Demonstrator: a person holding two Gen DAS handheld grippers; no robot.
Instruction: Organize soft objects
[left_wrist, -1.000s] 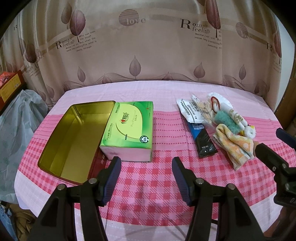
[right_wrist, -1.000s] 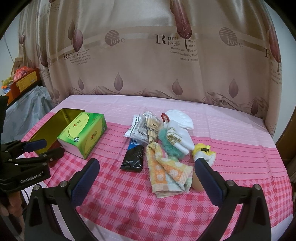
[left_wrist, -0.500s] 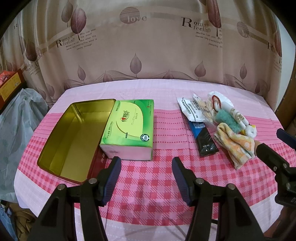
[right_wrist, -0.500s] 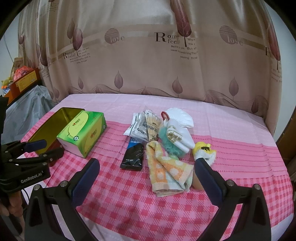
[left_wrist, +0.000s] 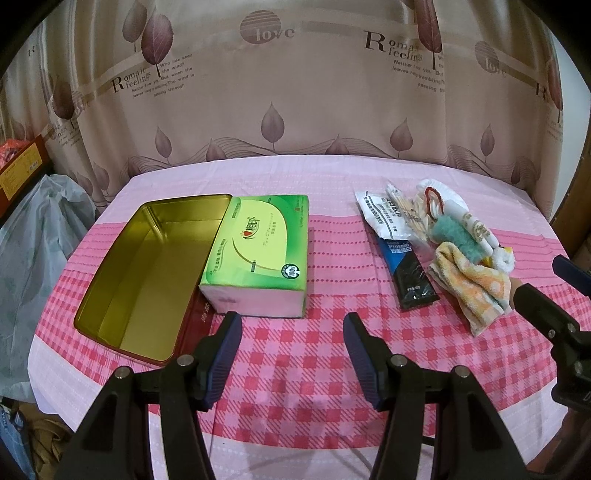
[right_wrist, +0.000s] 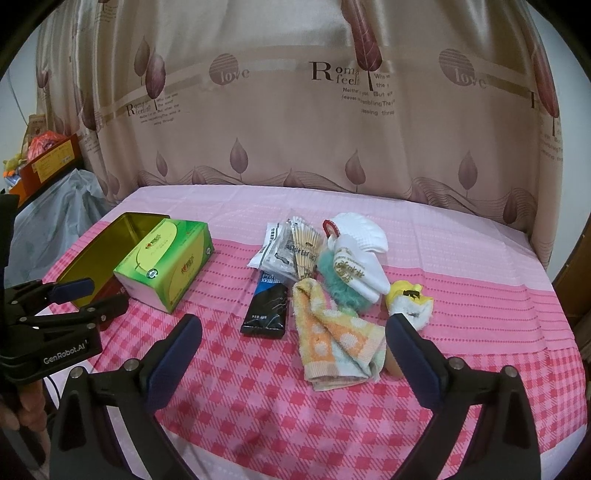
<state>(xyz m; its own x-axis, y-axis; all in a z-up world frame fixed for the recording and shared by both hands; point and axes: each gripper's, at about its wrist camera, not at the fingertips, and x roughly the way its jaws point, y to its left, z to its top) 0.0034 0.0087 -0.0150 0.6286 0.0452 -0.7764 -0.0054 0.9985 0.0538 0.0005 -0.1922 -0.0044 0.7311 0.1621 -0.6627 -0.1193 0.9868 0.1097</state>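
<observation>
An open gold tin (left_wrist: 122, 306) (right_wrist: 79, 258) sits at the table's left, with a green tissue pack (left_wrist: 258, 254) (right_wrist: 166, 264) against its right side. A pile lies to the right: an orange and yellow towel (left_wrist: 469, 284) (right_wrist: 332, 339), a black sachet (left_wrist: 412, 273) (right_wrist: 266, 308), a white packet (left_wrist: 382, 218), a teal fluffy item (right_wrist: 340, 284), a white pouch (right_wrist: 358, 258) and a yellow and white soft toy (right_wrist: 410, 302). My left gripper (left_wrist: 291, 350) is open and empty, in front of the tissue pack. My right gripper (right_wrist: 295, 358) is open wide and empty, in front of the towel.
The table has a pink checked cloth (left_wrist: 295, 354). A leaf-print curtain (left_wrist: 295, 92) hangs behind it. A grey plastic bag (left_wrist: 33, 236) and a red box (left_wrist: 18, 166) are off the left edge. The right gripper also shows at the right edge of the left wrist view (left_wrist: 554, 306).
Both views have drifted a little toward the table; the objects sit slightly higher in frame. Both grippers stay open and nothing on the table has moved.
</observation>
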